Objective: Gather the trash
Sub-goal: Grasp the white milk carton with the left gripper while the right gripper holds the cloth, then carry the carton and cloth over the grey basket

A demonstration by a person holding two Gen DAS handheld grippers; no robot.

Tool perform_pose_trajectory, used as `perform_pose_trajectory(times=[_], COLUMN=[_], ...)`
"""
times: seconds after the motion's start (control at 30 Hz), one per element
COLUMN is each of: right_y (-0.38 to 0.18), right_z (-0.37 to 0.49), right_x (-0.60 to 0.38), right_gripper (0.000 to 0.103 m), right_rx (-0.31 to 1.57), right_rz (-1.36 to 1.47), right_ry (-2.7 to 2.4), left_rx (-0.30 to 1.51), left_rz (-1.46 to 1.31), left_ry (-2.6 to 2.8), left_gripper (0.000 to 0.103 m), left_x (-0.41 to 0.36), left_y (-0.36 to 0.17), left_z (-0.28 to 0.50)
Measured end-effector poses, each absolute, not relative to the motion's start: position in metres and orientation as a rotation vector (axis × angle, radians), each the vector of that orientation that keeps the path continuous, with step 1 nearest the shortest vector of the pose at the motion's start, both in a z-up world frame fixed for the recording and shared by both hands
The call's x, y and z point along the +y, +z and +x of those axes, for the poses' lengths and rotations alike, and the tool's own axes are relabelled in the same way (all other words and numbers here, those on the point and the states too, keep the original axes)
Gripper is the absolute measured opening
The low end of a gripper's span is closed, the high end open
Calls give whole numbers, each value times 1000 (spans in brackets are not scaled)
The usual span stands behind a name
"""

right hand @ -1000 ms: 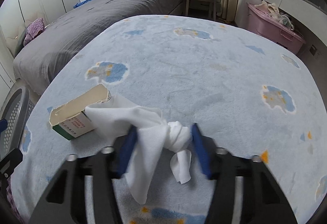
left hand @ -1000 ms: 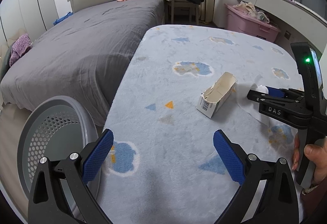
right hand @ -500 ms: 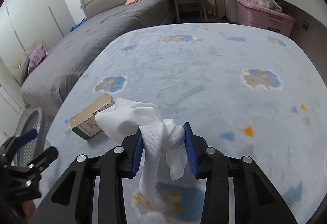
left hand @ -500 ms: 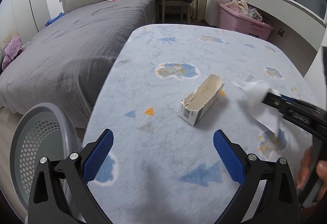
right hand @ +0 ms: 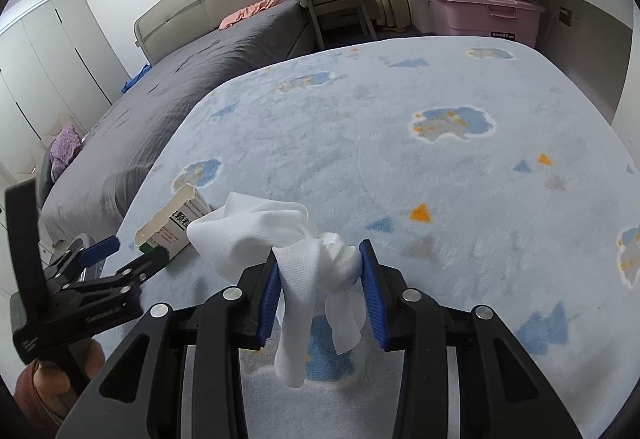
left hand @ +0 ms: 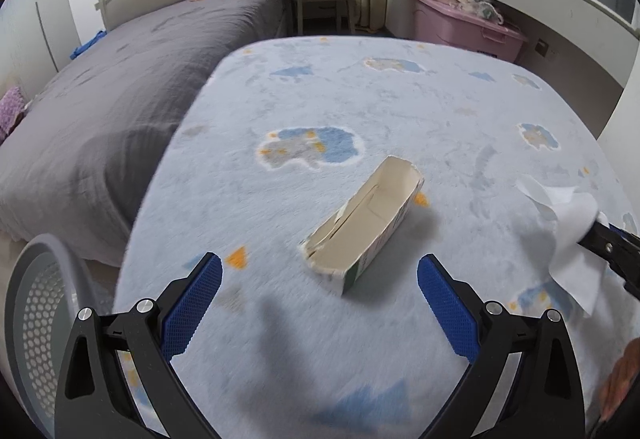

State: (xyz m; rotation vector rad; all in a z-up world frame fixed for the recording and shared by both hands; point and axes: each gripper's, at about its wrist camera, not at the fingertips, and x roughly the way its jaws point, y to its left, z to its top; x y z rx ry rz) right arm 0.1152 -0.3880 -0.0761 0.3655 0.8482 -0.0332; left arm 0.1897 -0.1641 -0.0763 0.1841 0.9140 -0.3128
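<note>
My right gripper was clamped on the crumpled white tissue; my left gripper stood wide apart over the torn carton on the rug.

Right gripper: fingers narrowed from a loose straddle to a clamp on the white cloth; cloth lifted clear of the rug, ends hanging free. Left gripper: moved nearer the torn carton, which now lies just ahead between its spread fingers.
</note>
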Motion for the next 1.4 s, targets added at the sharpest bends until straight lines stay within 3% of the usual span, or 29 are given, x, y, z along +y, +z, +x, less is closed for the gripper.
perform_pose_trajectory(times=[0.27,0.33,0.6,0.73,0.8,1.4], right_y=[-77,-75,-73,-73,-74,-64], right_z=[112,111,111,110,110,96], right_x=[-395,-395,-395,-393,-392,-327], right_gripper=[36,36,36,36,36,36], right_rx=[844,839,835,838,842,854], right_rz=[391,395,400,396,392,300], right_ry=[-18,-14,-6,-10,-13,56], left_rx=[919,925,951,954,950,845], left_rz=[197,194,173,173,175,131], left_ry=[-319,-331,-383,-390,-393,-301], left_gripper=[94,88,45,37,27,28], left_x=[-183,-186,-190,-189,-187,-92], left_y=[-89,-91,-93,-90,-87,-34], left_z=[210,211,210,202,197,125])
